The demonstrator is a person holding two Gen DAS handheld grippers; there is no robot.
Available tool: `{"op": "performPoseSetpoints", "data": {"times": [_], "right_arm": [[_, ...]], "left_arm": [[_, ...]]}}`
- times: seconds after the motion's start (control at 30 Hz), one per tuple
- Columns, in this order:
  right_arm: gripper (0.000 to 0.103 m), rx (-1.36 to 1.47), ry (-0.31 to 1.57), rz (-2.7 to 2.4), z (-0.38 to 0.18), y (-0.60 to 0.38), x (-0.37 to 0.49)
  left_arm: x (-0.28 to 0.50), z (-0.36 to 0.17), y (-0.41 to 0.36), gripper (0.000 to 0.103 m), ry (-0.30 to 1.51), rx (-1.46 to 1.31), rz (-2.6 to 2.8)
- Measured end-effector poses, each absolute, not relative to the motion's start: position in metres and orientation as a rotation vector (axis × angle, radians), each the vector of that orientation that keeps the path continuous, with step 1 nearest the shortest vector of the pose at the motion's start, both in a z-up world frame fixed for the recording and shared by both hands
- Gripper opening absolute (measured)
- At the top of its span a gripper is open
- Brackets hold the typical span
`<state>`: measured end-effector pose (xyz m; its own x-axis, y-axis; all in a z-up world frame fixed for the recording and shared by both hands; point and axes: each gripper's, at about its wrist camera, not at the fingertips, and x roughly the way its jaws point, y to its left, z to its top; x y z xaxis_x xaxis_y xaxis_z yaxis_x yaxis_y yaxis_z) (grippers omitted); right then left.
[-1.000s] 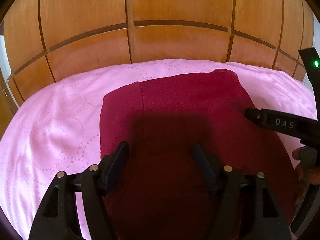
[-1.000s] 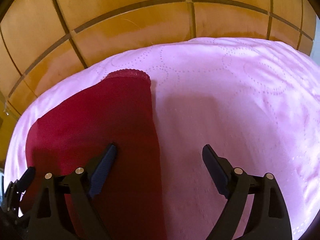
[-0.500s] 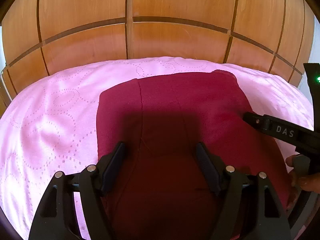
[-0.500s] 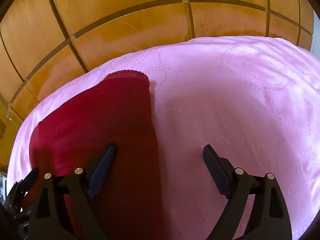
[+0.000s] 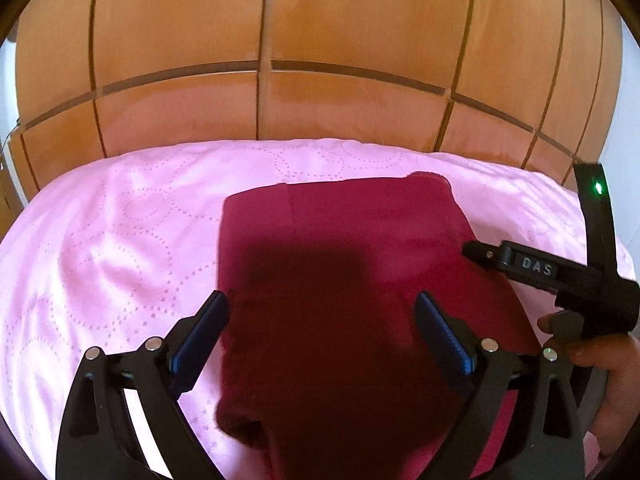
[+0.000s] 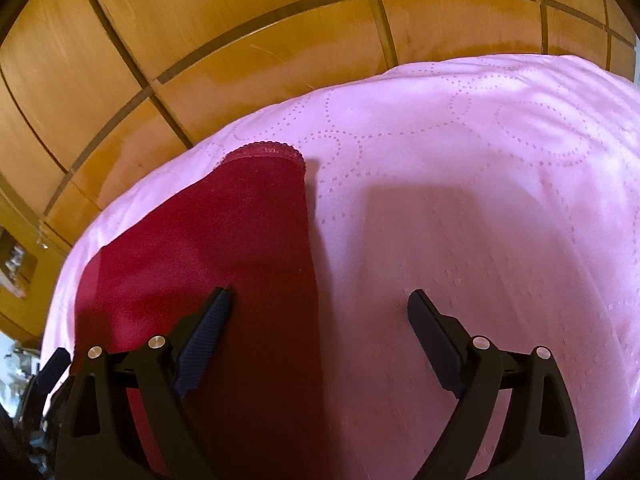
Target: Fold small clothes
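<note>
- Pink bedspread [image 5: 120, 240] carries the red garment [image 5: 340, 240], already folded.
- Left gripper [image 5: 320, 320] has just been opening, nothing pinched; right gripper [image 6: 320, 320] spread too.
- Best to pinch the garment's near edge evenly.

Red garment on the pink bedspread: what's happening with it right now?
A person with a gripper in each hand is folding a dark red garment on a pink bedspread. It lies folded and nobody grips it. The left gripper has just been opening its jaws, nothing pinched between them; the right gripper hovers open over the garment's right edge.
</note>
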<state>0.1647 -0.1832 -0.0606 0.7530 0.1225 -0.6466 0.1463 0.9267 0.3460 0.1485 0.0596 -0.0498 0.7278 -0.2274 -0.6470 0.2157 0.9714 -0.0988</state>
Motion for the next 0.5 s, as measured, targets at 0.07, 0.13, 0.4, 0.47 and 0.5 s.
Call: {"op": "performPoseSetpoints", "data": {"times": [0.07,0.13,0.4,0.47,0.5], "right_arm": [[0.089,0.399,0.718,-0.007,-0.06,-0.183,0.161],[0.089,0.404,0.711,0.005,-0.057,-0.184,0.156],[0.089,0.491,0.72,0.109,-0.058,-0.193,0.129],[0.089,0.506,0.718,0.147,-0.059,-0.195,0.122],[0.089,0.513,0.716,0.168,-0.059,-0.195,0.119]], "left_arm": [[0.148,-0.049,0.067,0.094,0.715,-0.039,-0.23],[0.149,-0.05,0.072,0.094,0.727,-0.062,-0.226],[0.156,-0.069,0.101,0.094,0.815,-0.246,-0.26],[0.16,-0.078,0.106,0.094,0.852,-0.297,-0.282],[0.163,-0.083,0.109,0.094,0.875,-0.324,-0.302]]}}
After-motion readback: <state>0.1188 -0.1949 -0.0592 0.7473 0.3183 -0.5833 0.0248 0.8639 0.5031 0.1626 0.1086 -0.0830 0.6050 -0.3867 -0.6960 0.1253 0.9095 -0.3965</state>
